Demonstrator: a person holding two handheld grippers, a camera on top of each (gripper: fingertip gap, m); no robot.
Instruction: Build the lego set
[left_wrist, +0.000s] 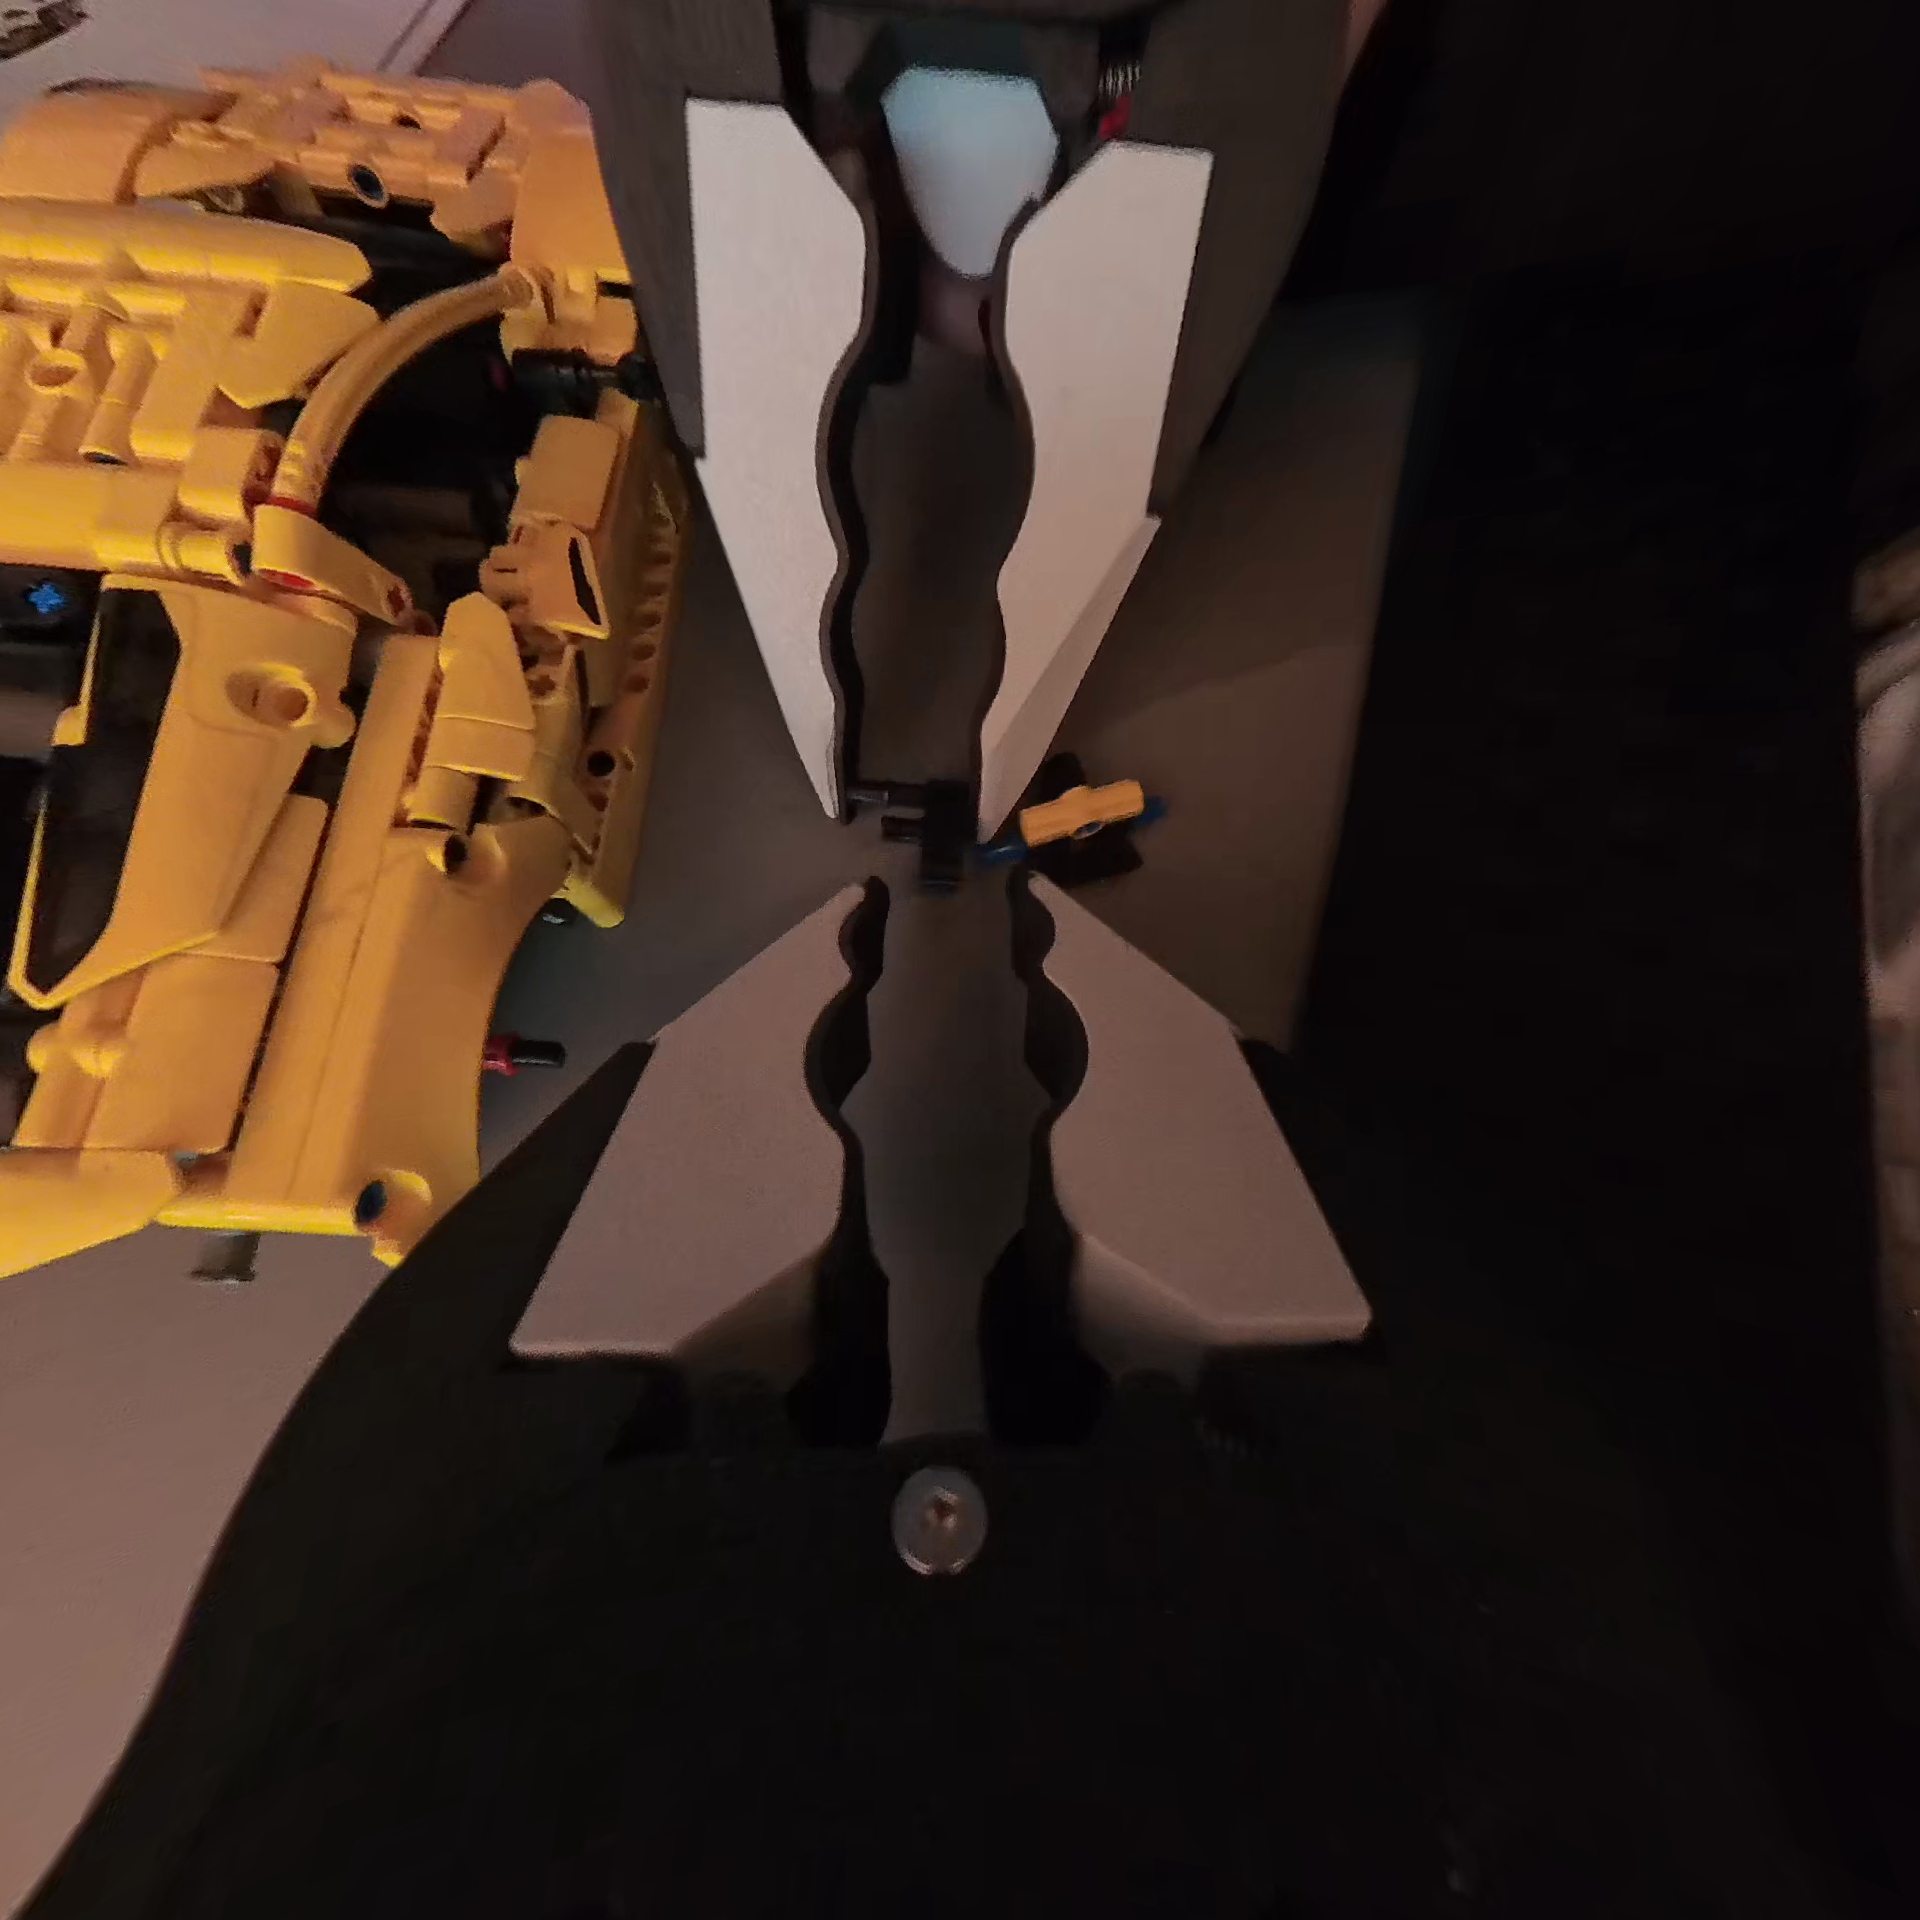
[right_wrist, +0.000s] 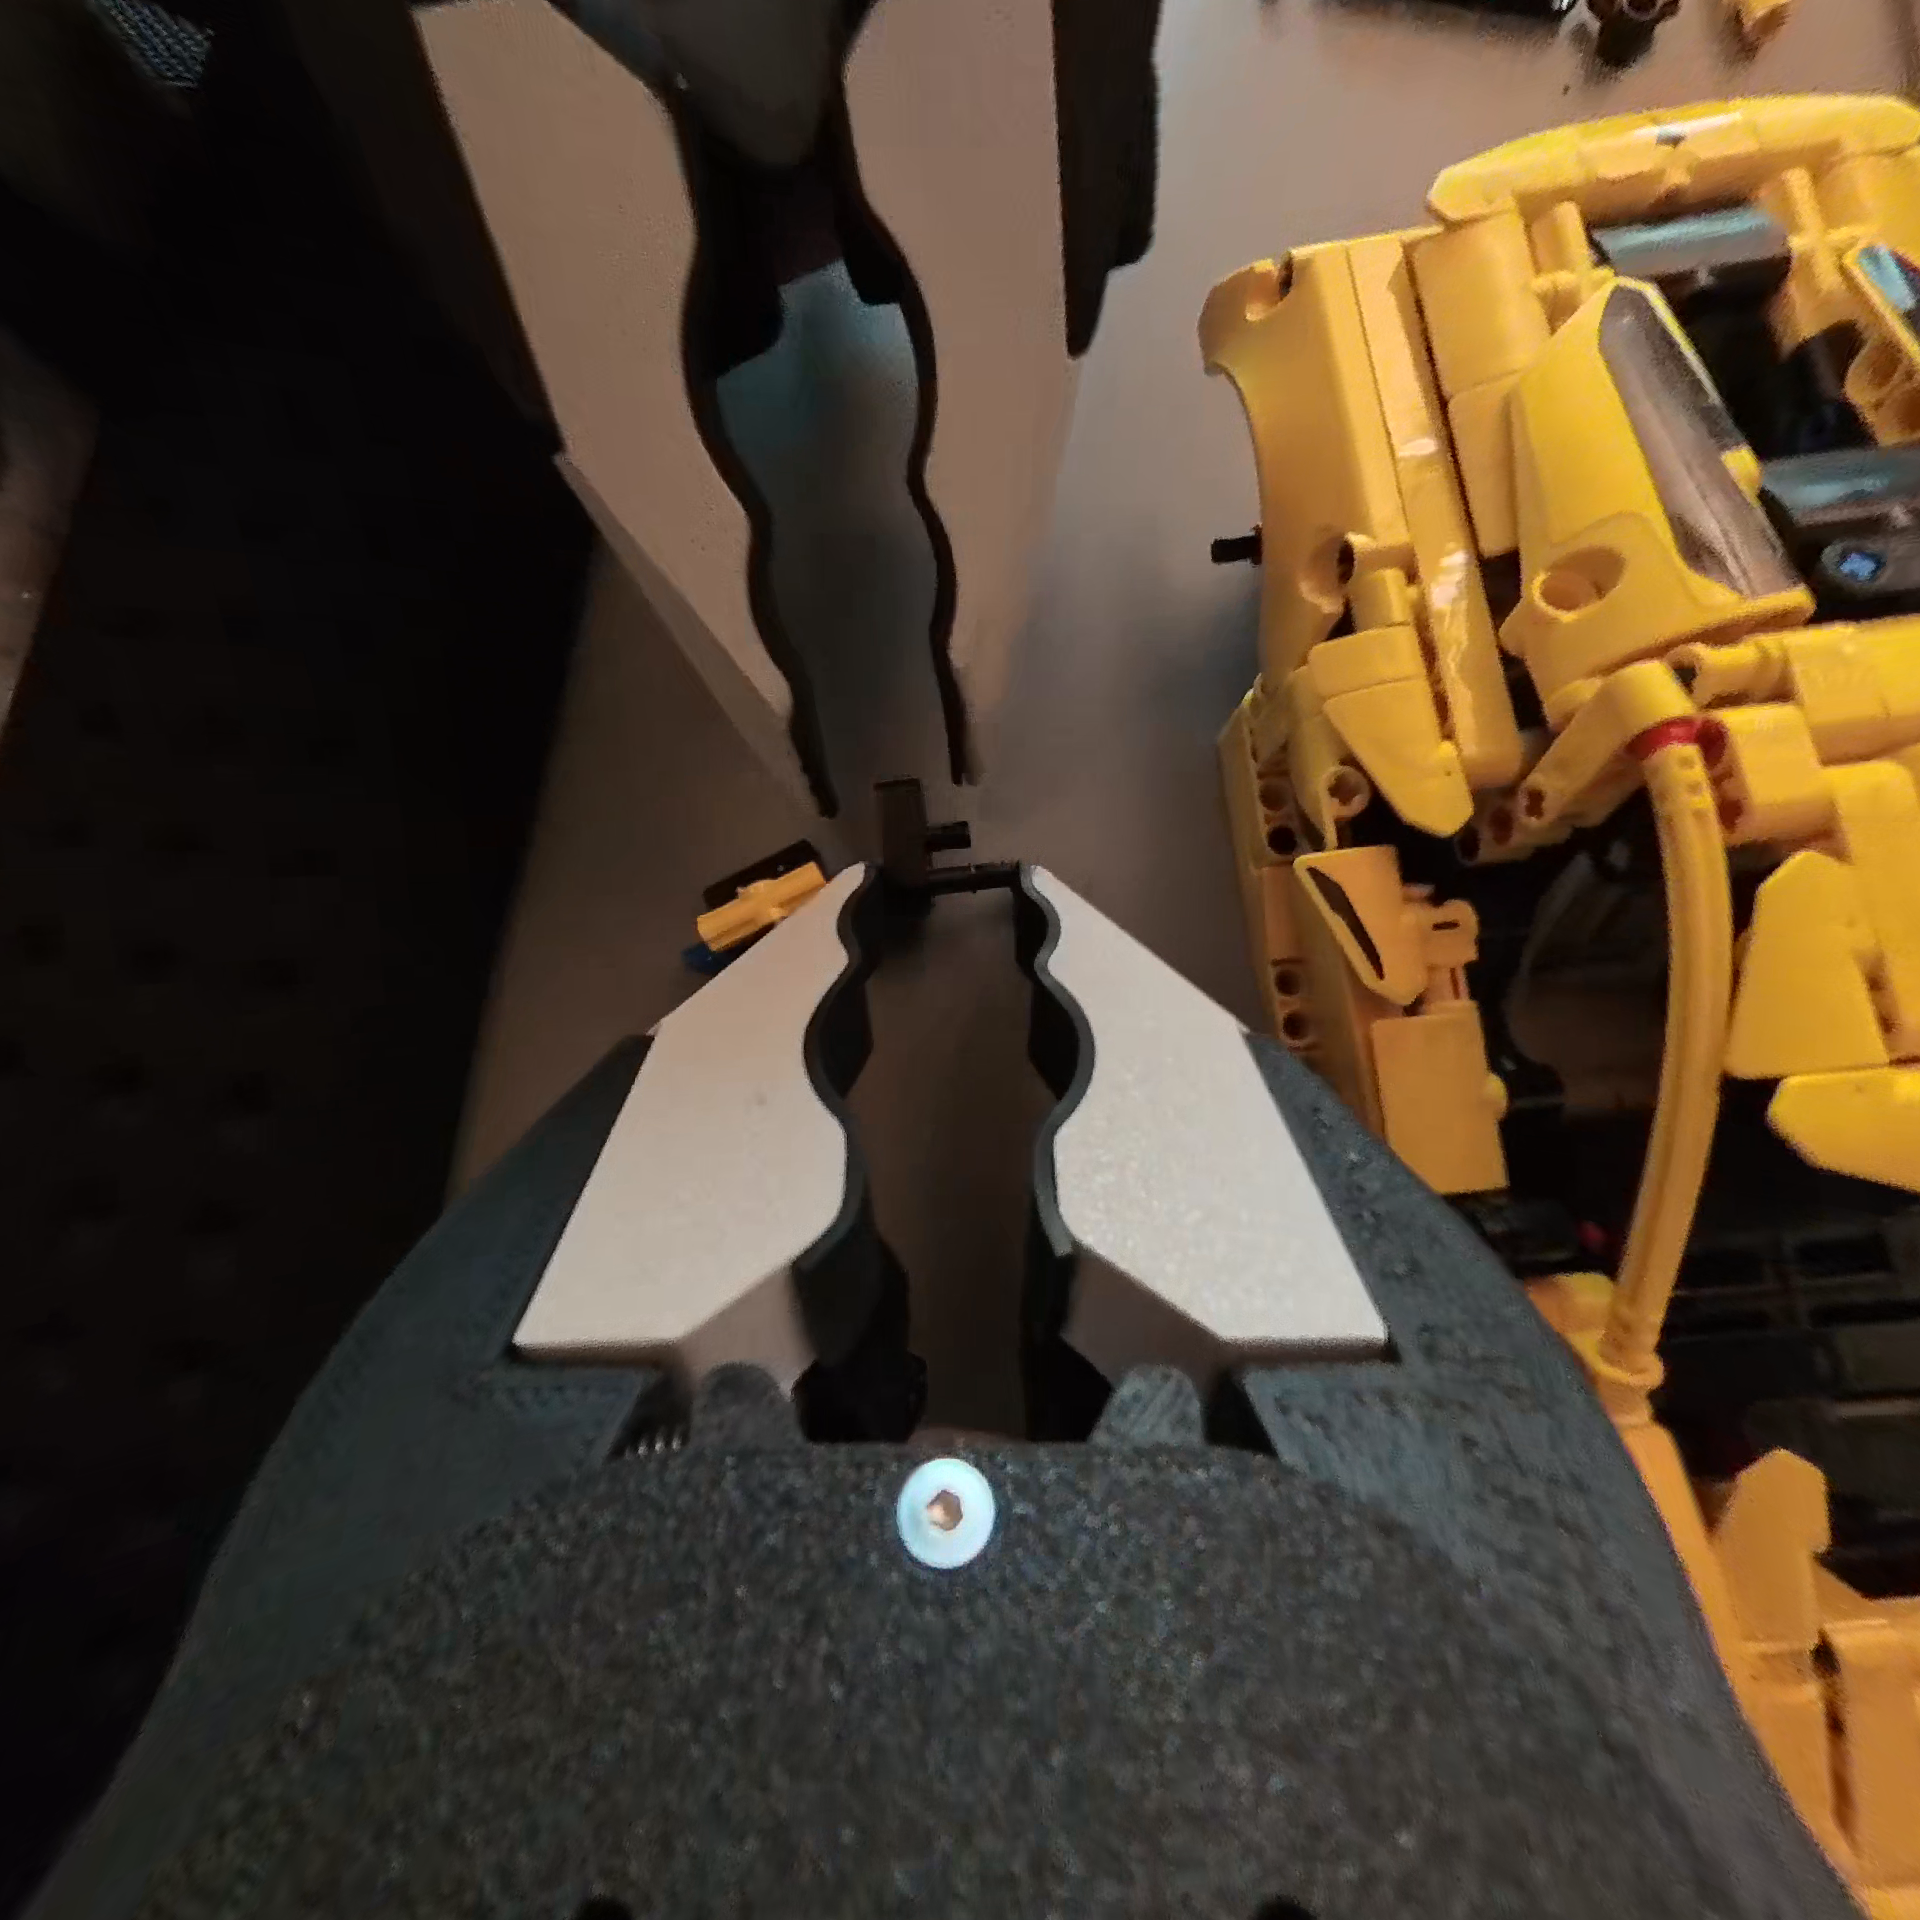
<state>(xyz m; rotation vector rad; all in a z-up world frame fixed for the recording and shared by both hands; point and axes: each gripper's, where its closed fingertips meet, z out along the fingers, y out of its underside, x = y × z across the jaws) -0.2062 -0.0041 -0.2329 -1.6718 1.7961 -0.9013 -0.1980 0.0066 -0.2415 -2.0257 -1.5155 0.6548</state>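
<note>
A small black Lego piece with pins (left_wrist: 940, 831) sits between the two grippers, which meet tip to tip just above the grey table. My right gripper (right_wrist: 945, 875) is shut on it across the pins (right_wrist: 971, 878). In the left wrist view it comes in from the top (left_wrist: 914, 816). My left gripper (left_wrist: 948, 885) is open, its tips at the piece's other end, and I cannot tell whether they touch it. In the right wrist view it comes in from the top (right_wrist: 894, 790). The large yellow Lego car model (left_wrist: 260, 727) (right_wrist: 1558, 727) lies beside them.
A small yellow piece with a blue pin (left_wrist: 1081, 816) (right_wrist: 753, 899) lies on the table just beside the fingertips. A red-and-black pin (left_wrist: 525, 1055) sticks out near the model. Loose pieces (right_wrist: 1631, 21) lie at the far edge. A dark surface (left_wrist: 1610, 935) borders the table. Less than 4 cm separates the two grippers' tips.
</note>
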